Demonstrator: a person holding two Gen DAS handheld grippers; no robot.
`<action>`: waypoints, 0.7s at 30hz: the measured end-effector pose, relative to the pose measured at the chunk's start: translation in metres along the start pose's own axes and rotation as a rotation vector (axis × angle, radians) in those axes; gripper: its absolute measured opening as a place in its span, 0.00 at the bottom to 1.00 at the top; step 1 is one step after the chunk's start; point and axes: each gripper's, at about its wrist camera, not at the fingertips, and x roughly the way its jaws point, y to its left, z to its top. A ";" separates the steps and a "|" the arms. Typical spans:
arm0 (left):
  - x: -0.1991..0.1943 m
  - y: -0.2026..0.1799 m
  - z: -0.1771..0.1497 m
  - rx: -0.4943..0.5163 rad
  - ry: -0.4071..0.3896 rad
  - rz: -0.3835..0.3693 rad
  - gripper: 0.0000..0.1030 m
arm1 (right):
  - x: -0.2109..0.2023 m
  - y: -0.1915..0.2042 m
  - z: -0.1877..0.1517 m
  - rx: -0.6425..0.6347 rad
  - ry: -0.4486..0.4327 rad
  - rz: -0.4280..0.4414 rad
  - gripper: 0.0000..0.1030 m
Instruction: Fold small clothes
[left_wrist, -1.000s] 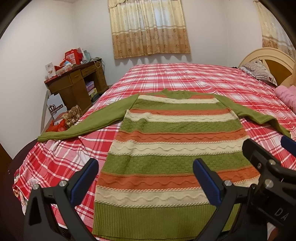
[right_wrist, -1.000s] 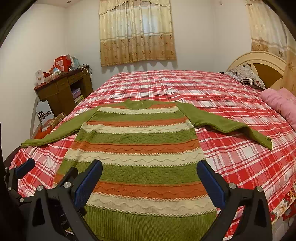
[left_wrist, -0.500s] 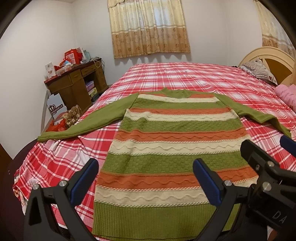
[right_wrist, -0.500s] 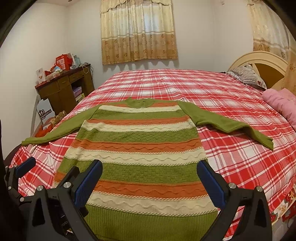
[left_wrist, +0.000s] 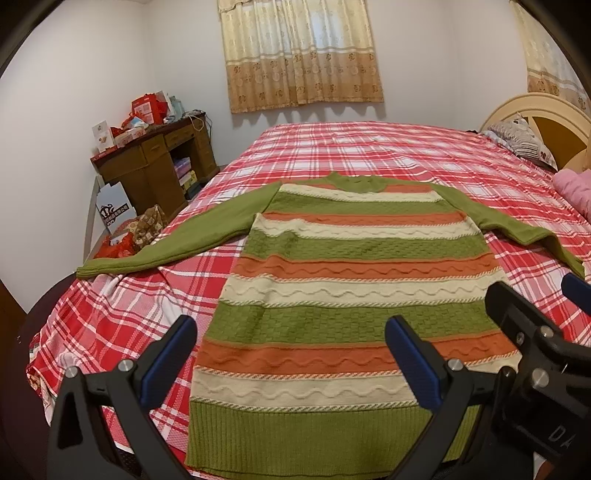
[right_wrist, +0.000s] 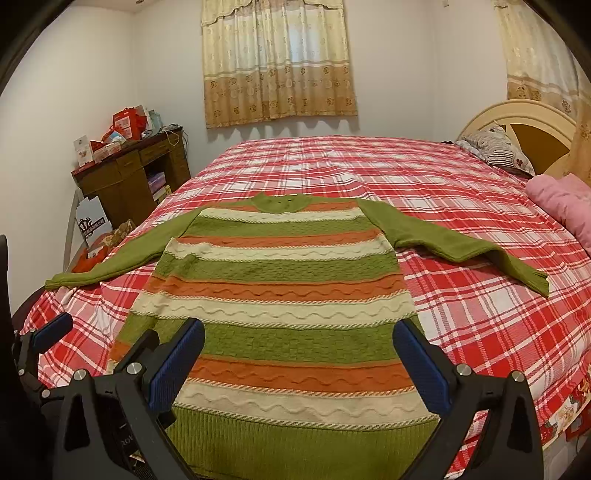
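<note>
A knitted sweater (left_wrist: 354, 280) with green, orange and cream stripes lies flat on the red plaid bed (left_wrist: 362, 155), hem toward me, both green sleeves spread out to the sides. It also shows in the right wrist view (right_wrist: 280, 295). My left gripper (left_wrist: 291, 362) is open and empty, hovering above the hem's left part. My right gripper (right_wrist: 299, 365) is open and empty above the lower body of the sweater. The right gripper also shows at the right edge of the left wrist view (left_wrist: 535, 332), and the left gripper at the left edge of the right wrist view (right_wrist: 51, 332).
A wooden desk (left_wrist: 155, 166) with boxes stands left of the bed by the wall. Bags (left_wrist: 125, 236) lie on the floor beside it. Pillows (left_wrist: 524, 140) and a pink blanket (right_wrist: 561, 199) lie at the headboard on the right. Curtains (left_wrist: 303, 55) hang at the back.
Both views shifted only slightly; the right gripper edged a little lower and forward in the left wrist view. The sweater has not moved.
</note>
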 end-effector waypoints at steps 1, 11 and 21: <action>0.000 0.000 0.000 0.001 0.001 0.000 1.00 | 0.000 0.000 0.000 0.000 0.001 0.000 0.99; 0.003 -0.001 -0.001 0.002 0.013 -0.007 1.00 | 0.004 -0.002 -0.002 0.011 0.012 0.005 0.99; 0.007 -0.002 -0.002 0.005 0.025 -0.003 1.00 | 0.006 -0.003 -0.004 0.013 0.018 0.007 0.99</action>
